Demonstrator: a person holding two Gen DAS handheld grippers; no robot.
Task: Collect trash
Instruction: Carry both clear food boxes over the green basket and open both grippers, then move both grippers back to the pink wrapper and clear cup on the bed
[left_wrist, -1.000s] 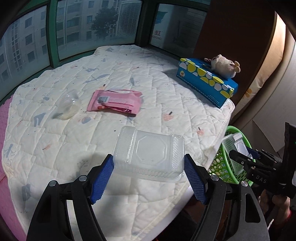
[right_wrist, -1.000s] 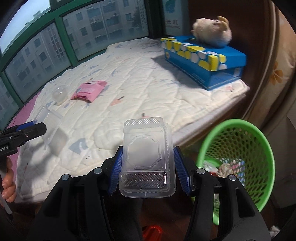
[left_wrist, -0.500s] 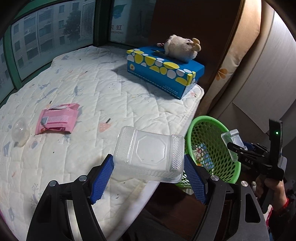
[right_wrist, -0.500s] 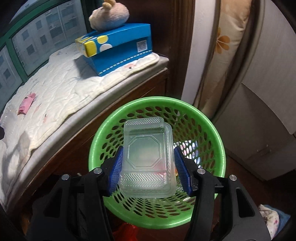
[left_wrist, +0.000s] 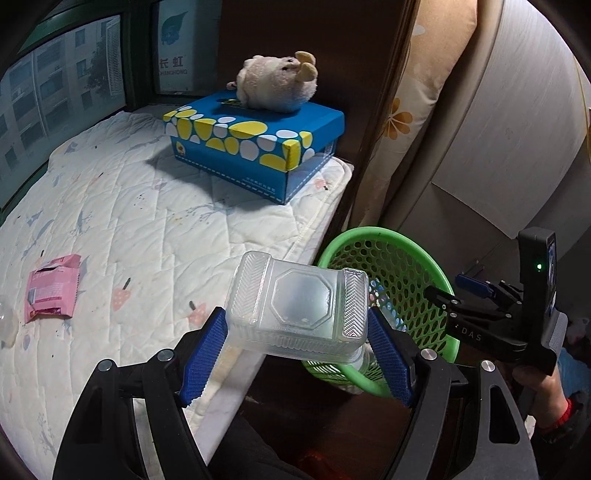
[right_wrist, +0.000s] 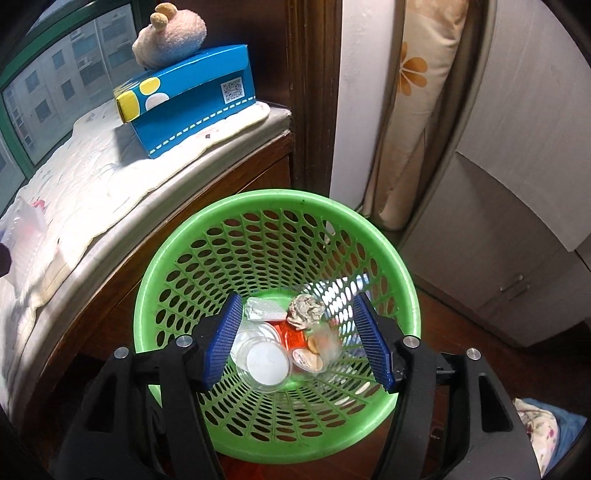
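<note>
Far left edge of the quilted mattress (left_wrist: 155, 221), there's still a pink wrapper (left_wrist: 51, 291) lying flat and torn open, with something clear and rounded just past it, mostly cut off by the frame so I can't say what it is. Both look like leftover trash, so the job isn't finished.

Back right corner of the mattress has a blue spotted box (left_wrist: 255, 147) with a plush toy (left_wrist: 277, 83) sitting on top. That reads as stuff that lives there, not trash.

The left gripper (left_wrist: 297, 354) has its blue pads pinching a clear plastic container (left_wrist: 301, 306) from both short sides, held over the mattress's right edge and leaning toward the bin. It's see-through, ribbed at both ends, with an octagon pressed into the flat face, and looks empty. Thin plastic like that probably flexes, so a side squeeze seems the sane way to carry it.

The green basket (right_wrist: 177, 236) sits on the floor right beside the mattress's right edge, so nothing has to travel far. The right gripper (right_wrist: 297, 341) hangs straight over its mouth, fingers spread with nothing between them; its jaws have just been opening. In the bottom of the basket: a crumpled paper ball (right_wrist: 306, 310), round clear lids (right_wrist: 266, 363) and some small packets.

My guess is the left one's box goes in next.
</note>
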